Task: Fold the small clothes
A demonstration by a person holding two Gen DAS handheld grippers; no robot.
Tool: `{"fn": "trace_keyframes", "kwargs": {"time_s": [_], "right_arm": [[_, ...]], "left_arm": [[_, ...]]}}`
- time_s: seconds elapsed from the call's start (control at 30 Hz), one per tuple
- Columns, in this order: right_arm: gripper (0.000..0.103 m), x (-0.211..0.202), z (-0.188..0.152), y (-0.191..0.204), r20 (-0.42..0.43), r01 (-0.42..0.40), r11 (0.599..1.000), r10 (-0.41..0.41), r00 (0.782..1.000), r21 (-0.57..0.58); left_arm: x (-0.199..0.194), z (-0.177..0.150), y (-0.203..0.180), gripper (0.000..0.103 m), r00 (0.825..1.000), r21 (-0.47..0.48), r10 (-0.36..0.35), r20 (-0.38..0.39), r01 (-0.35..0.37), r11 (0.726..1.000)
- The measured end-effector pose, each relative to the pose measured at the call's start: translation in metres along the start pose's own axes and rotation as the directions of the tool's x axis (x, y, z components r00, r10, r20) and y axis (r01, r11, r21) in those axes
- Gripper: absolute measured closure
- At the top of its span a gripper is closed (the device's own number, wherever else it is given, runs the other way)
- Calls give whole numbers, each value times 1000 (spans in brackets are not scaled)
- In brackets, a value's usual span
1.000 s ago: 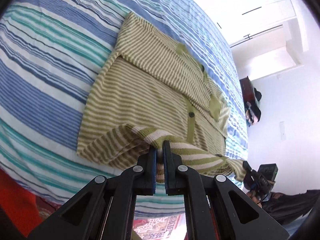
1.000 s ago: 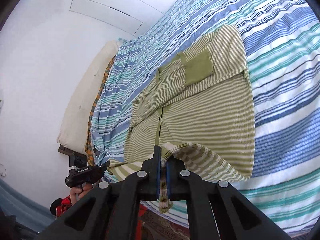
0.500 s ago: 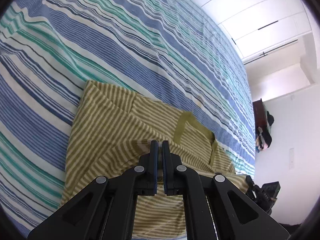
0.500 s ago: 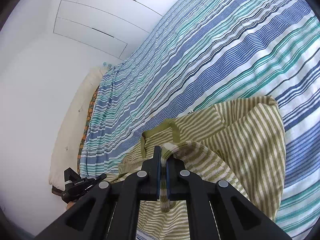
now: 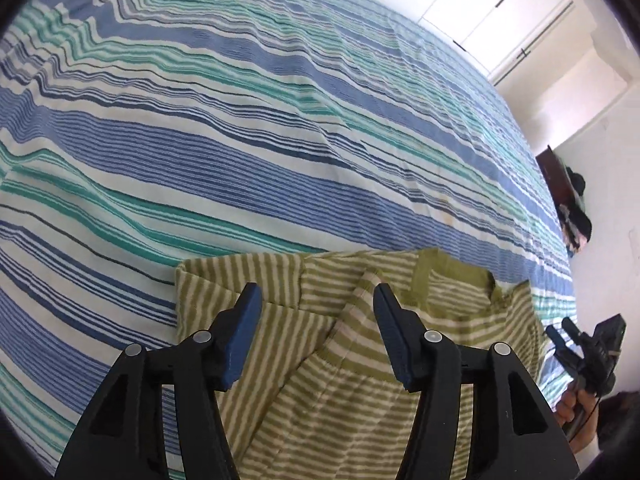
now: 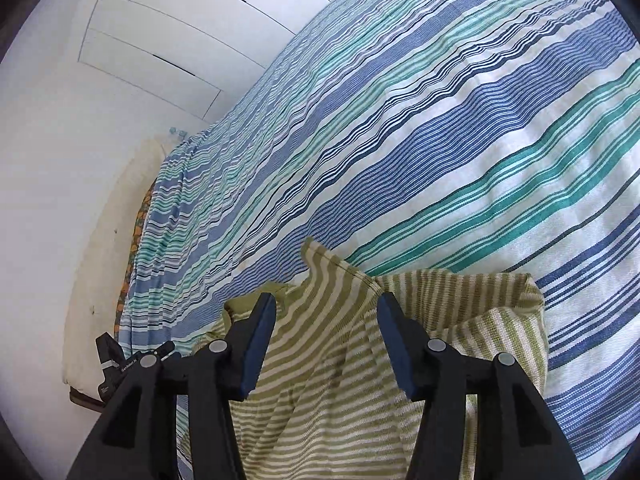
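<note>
An olive-and-cream striped small cardigan [image 5: 320, 368] lies folded over on the blue, teal and white striped bedspread [image 5: 240, 140]. My left gripper [image 5: 316, 300] is open and empty, its jaws standing wide above the folded-over hem near the olive collar band [image 5: 448, 276]. My right gripper [image 6: 326, 312] is also open and empty, just above the cardigan [image 6: 332, 384], whose folded corner peaks between its jaws. The right gripper also shows at the right edge of the left wrist view [image 5: 588, 352], held by a hand.
The bedspread [image 6: 460, 128] stretches far ahead in both views. White wardrobe doors [image 5: 480, 0] stand behind the bed. A cream pillow [image 6: 104, 264] lies along the wall. Dark furniture with clothes [image 5: 568, 204] stands at the right.
Both grippers carried the cardigan's lower hem up over its top, then opened and let it go. The fabric now lies doubled over on the bed.
</note>
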State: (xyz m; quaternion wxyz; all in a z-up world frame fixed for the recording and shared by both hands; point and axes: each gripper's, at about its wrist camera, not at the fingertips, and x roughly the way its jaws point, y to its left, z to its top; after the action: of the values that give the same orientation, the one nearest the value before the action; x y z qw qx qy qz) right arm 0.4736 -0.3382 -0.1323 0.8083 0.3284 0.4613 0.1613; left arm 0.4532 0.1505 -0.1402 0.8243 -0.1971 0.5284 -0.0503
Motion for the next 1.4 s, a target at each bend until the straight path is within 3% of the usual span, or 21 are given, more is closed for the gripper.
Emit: {"fn": "trace_keyframes", "kwargs": {"time_s": [0.13,0.27,0.3,0.33,0.37,0.47,0.6,0.67,0.73,0.8,0.83,0.9,1.0,1.1,1.13,1.2,1.23,1.3,1.37,1.4], "right_arm": [[49,-18,-20,2,-11,3,999,-4,1000,-44],[49,-22,-26,3,-39,41,994,-45,998,-99],[49,-23,-24,4,-36,58,991,-63,997,-121],[49,-24,-22,5,-31,69,988,-74,997,-139],[49,-25,-19,6,-27,75,985,-80,996,-152],[49,-26,-14,8,-22,87,981,-92,995,-175],[49,-19,-5,12,-26,112,970,-121,992,-216],[49,-10,1,16,-27,132,963,-142,990,-235],[49,-2,5,21,-25,134,963,-144,989,-233],[49,3,3,25,-31,123,967,-133,991,-223],[49,5,0,29,-40,112,969,-124,992,-222],[49,6,-11,38,-79,81,966,-104,991,-247],[49,1,-45,56,-150,53,915,-122,981,-400],[49,-1,-95,61,-201,63,827,-209,957,-559],[49,-1,-111,57,-211,79,804,-248,946,-589],[49,-1,-133,37,-235,118,798,-310,921,-591],[49,-4,-140,27,-227,142,806,-323,919,-575],[49,-21,-142,19,-197,159,830,-305,932,-534],[49,-41,-142,25,-150,199,831,-318,936,-520],[49,-53,-142,33,-117,200,823,-305,945,-531]], "left_arm": [[28,-3,-22,60,996,115,-1,-95,12,993],[54,-9,-48,63,984,270,107,-139,-67,960],[58,-8,-51,72,983,280,119,-139,-76,957],[61,-7,-52,99,983,283,114,-141,-70,957],[63,-6,-54,100,983,286,117,-144,-71,956],[53,0,-64,102,984,319,170,-52,-145,937],[34,26,-50,102,984,204,177,33,-180,962],[43,34,-44,102,976,177,218,20,-218,960],[61,32,-42,95,964,186,262,-51,-249,950],[61,28,-37,85,953,180,295,-61,-281,943],[50,27,-32,68,960,152,277,-32,-269,951],[19,21,-17,47,974,83,221,43,-224,971],[-24,-10,-2,44,979,93,166,118,-177,980],[-34,-66,-4,32,981,207,169,93,-185,961],[-28,-87,-5,29,973,259,216,79,-229,938],[-5,-122,3,29,932,348,360,44,-352,869],[-1,-133,10,29,924,353,380,44,-370,859],[-21,-139,18,29,933,290,349,91,-360,887],[-45,-139,24,26,937,232,325,131,-348,908],[-55,-138,25,19,937,217,308,167,-339,915]]}}
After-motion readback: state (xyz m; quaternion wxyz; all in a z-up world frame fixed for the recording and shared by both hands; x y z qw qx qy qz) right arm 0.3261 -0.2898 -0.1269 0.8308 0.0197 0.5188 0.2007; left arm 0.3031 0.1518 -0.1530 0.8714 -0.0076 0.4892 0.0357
